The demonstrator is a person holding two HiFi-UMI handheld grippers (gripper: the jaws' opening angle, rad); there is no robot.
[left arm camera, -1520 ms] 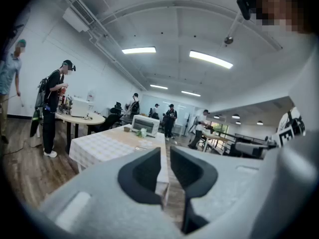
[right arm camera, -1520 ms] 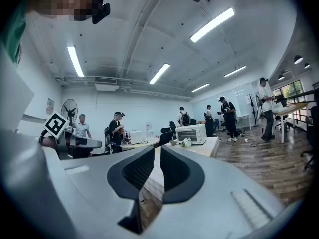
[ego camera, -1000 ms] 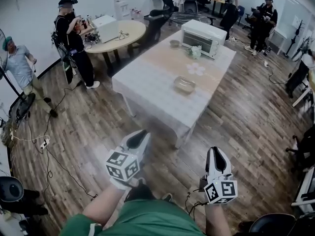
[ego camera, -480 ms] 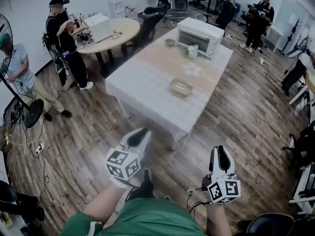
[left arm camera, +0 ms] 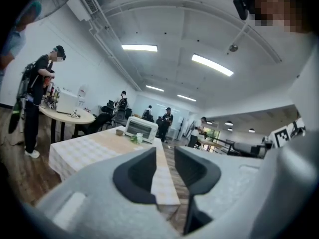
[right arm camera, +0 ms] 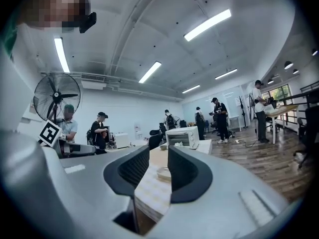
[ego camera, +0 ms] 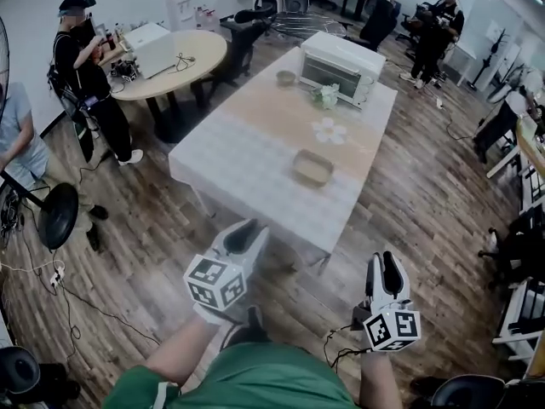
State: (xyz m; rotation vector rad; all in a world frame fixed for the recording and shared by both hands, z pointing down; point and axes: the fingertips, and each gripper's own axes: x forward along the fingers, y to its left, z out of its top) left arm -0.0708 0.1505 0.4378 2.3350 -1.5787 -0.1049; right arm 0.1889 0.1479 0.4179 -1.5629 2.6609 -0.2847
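Note:
My left gripper [ego camera: 243, 235] hangs in the air just short of the near edge of a long table [ego camera: 243, 156] with a checked cloth. Its jaws stand slightly open with nothing between them [left arm camera: 165, 156]. My right gripper [ego camera: 384, 265] is over the wood floor off the table's near right corner, also slightly open and empty [right arm camera: 158, 156]. A shallow dish [ego camera: 313, 167] lies on the near half of the table and shows between the right jaws [right arm camera: 163, 172]. A white toaster oven [ego camera: 342, 55] stands at the far end [left arm camera: 141, 127].
A small bowl [ego camera: 286, 77], a green object [ego camera: 325, 96] and a flower mat [ego camera: 329, 130] lie on the table. A round table [ego camera: 183, 58] with a person [ego camera: 81, 54] is at left, by a standing fan [ego camera: 53, 216]. More people [ego camera: 430, 28] stand far right. Cables [ego camera: 85, 301] run along the floor.
The long table has come nearer and both grippers have moved forward towards its near edge. Both jaw gaps look a little wider than before.

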